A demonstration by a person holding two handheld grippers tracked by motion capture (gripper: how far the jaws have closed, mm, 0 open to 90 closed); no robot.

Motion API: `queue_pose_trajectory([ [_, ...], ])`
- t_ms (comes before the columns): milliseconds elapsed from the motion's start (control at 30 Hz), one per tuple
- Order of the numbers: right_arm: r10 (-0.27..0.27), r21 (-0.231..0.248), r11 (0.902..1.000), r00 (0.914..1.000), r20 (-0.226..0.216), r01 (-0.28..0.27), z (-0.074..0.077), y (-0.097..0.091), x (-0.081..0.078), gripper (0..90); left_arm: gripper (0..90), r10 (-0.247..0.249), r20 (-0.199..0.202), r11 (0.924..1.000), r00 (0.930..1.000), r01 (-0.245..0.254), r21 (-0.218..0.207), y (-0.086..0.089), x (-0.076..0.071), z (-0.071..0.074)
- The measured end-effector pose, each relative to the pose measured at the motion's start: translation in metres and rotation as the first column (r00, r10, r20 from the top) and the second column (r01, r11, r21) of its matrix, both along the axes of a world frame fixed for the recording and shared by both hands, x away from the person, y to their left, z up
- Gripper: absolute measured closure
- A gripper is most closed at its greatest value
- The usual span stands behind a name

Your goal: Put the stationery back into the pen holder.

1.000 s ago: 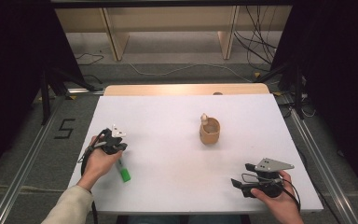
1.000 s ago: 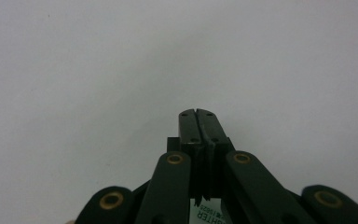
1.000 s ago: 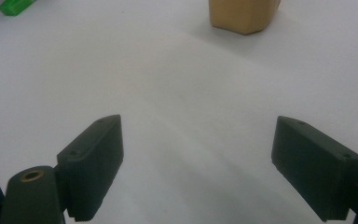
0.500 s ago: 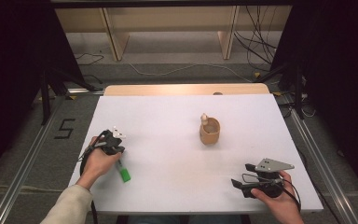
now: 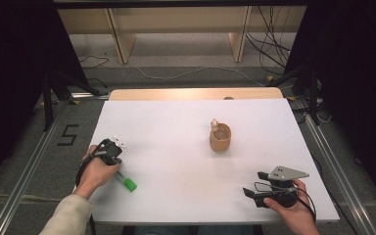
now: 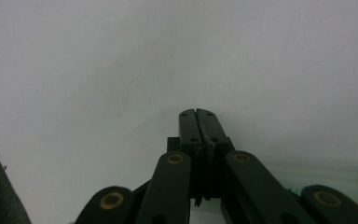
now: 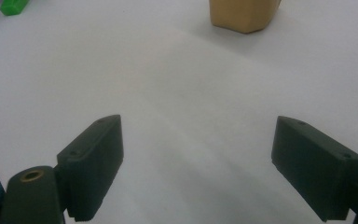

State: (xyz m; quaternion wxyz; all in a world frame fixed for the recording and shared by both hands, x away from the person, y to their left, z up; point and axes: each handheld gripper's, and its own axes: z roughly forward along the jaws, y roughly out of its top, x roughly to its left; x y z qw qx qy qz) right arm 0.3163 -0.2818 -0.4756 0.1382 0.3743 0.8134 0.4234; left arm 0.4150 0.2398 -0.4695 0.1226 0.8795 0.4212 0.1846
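- Left gripper [image 5: 112, 150] sat with jaws pressed together, nothing between (near table's [image 5: 176, 122] left edge).
- Green-capped marker [image 5: 126, 182] lay just beside it, under the hand.
- Right gripper [image 7: 198, 163] had jaws spread wide, empty.
- Wooden cup [image 5: 220, 138] stood well apart.

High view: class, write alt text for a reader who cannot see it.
A person's two hands each hold a gripper over a white table: the left gripper beside a green-capped marker, the right gripper open at the near edge. A tan wooden cup stands between them.
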Motion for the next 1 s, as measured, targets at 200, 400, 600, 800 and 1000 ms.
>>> queue_pose_trajectory([
  [200, 0.000, 0.000, 1.0000, 1.0000, 0.000, 0.000, 0.000, 0.000, 0.000, 17.5, 90.0, 0.016, -0.050, 0.9999, 0.9986, -0.016, 0.006, 0.010, -0.012, 0.001],
  [400, 0.002, 0.000, 1.0000, 1.0000, 0.000, -0.002, 0.000, 0.000, 0.000, 17.5, 89.9, 0.012, -0.078, 0.9999, 0.9968, -0.012, 0.007, 0.013, -0.024, 0.002],
  [600, 0.003, 0.000, 1.0000, 1.0000, -0.001, -0.003, 0.000, 0.000, 0.000, 17.5, 89.9, 0.003, -0.108, 0.9998, 0.9941, -0.001, 0.019, 0.015, -0.040, 0.004],
  [800, 0.004, 0.001, 1.0000, 1.0000, 0.000, -0.004, 0.000, 0.000, 0.000, 17.5, 89.8, 0.000, -0.123, 0.9998, 0.9925, 0.002, 0.018, 0.020, -0.054, 0.004],
  [1000, 0.004, 0.000, 1.0000, 1.0000, -0.002, -0.004, 0.000, 0.001, 0.000, 17.5, 89.8, -0.007, -0.121, 0.9999, 0.9926, 0.008, 0.015, 0.020, -0.062, 0.004],
])
